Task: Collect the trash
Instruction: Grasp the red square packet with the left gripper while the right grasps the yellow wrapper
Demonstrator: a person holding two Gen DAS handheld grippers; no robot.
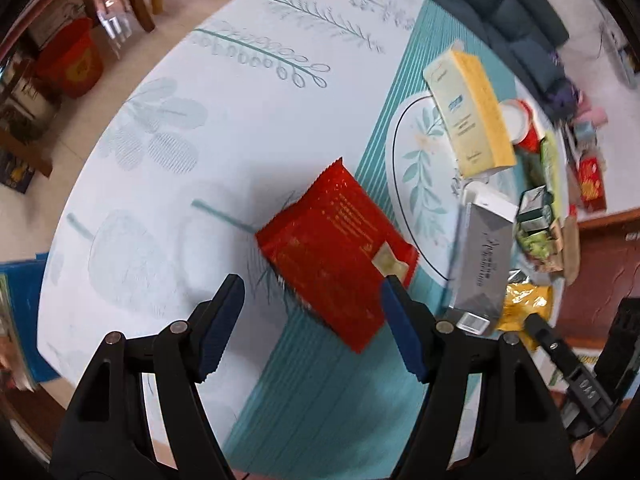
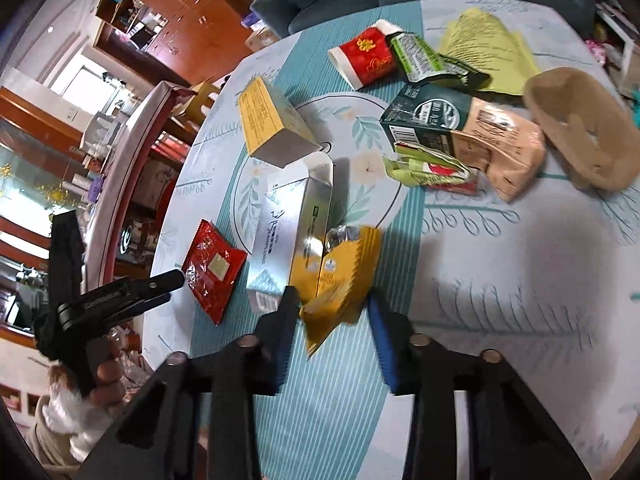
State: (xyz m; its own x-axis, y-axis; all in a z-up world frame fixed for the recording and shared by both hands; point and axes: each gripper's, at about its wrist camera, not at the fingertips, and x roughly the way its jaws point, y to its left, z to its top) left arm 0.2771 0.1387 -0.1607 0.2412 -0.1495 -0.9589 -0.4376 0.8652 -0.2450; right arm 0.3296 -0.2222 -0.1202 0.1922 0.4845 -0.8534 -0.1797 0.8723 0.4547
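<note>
My left claw [image 1: 312,320] hangs spread wide over the desk [image 1: 180,128], pointing steeply down, with the red wrapper [image 1: 336,252] lying flat just ahead of it and between the lines of the two fingers. The right-hand finger's tip sits over the wrapper's near edge by the pale sticker; whether it touches I cannot tell.

My right claw [image 2: 332,320] has its jaws part-way in, with the yellow wrapper [image 2: 340,276] standing crumpled between them. The blue pads look close to its sides, yet I see a sliver of gap on the right, so I judge it not yet pinched.

Directly beyond the yellow wrapper, touching or nearly so, lies the silver box [image 2: 288,236], with the yellow box [image 2: 272,124] further out. Off to the right and far ahead sit the green carton [image 2: 428,116], the red paper cup [image 2: 366,58], the brown paper bag [image 2: 580,132] and more packets.

The risks, as I see them:
- The red wrapper is thin and flat on a smooth cloth. If I close without pressing down to the surface, the fingers may skid over it or only push it away.
- The yellow wrapper is light and springy. A shallow pinch on its lower corner could let it slip out on the lift.
- The silver box is so close that my right claw's left finger could nudge it.
- The frames are blurred, so my aim may be less exact than it looks.
</note>
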